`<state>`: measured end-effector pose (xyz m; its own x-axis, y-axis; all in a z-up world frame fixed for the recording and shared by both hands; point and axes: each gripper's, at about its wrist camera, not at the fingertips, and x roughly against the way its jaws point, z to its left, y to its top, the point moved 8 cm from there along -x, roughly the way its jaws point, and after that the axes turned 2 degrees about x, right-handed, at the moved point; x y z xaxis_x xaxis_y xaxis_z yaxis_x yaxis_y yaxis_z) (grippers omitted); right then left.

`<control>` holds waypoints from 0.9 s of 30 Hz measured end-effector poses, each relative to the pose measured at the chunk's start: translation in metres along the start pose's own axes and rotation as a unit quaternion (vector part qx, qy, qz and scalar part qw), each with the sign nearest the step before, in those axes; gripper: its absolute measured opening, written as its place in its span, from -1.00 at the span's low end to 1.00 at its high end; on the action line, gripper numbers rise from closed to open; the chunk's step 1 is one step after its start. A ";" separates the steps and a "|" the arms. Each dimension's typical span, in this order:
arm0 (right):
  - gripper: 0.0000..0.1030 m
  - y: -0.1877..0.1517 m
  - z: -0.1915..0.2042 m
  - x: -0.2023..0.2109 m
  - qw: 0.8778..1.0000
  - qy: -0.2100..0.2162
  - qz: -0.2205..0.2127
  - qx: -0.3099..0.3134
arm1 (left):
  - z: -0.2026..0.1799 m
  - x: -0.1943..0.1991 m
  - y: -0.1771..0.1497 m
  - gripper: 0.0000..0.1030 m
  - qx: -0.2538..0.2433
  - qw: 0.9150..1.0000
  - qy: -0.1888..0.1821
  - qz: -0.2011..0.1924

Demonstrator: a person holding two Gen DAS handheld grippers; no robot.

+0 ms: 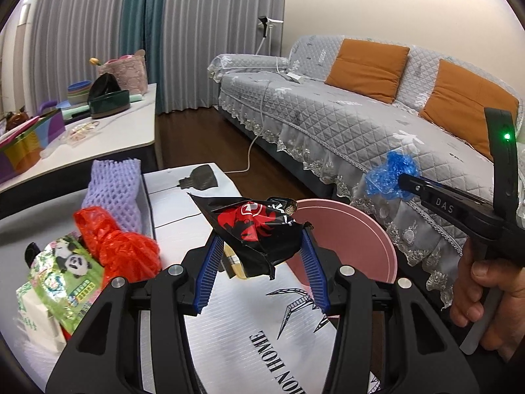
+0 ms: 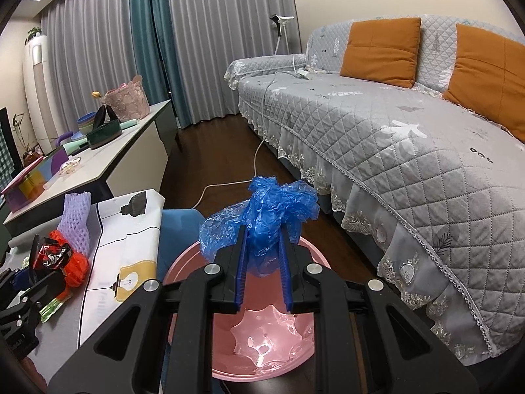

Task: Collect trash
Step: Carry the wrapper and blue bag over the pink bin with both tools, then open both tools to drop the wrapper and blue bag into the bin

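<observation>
My left gripper (image 1: 262,241) is shut on a crumpled black and red snack wrapper (image 1: 259,226), held above the table just left of the pink bin (image 1: 357,239). My right gripper (image 2: 264,239) is shut on a wad of blue plastic film (image 2: 272,210), held over the open pink bin (image 2: 262,344). In the left wrist view the right gripper (image 1: 402,182) shows at the right with the blue film (image 1: 388,175) and a hand (image 1: 482,289). In the right wrist view the left gripper and its wrapper (image 2: 52,252) appear at the far left.
On the table lie a red plastic bag (image 1: 115,246), a purple foam net (image 1: 115,193), and a green panda packet (image 1: 65,275). A grey sofa (image 2: 410,138) with orange cushions fills the right. A second white table (image 1: 108,131) with boxes stands behind; a cable (image 2: 229,184) crosses the dark floor.
</observation>
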<state>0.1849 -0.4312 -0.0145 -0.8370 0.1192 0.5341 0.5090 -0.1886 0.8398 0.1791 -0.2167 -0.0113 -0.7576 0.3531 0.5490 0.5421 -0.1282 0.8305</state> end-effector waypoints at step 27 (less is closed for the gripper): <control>-0.65 -0.008 -0.013 -0.022 1.000 -0.005 0.017 -0.012 | -0.048 -0.052 -0.012 -0.08 -0.046 0.997 -0.059 0.034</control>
<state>0.1964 -0.4446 -0.0338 -0.8170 0.1218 0.5636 0.5325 -0.2156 0.8185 0.1949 -0.2779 -0.0450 -0.6692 0.4472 0.5935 0.5501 -0.2388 0.8002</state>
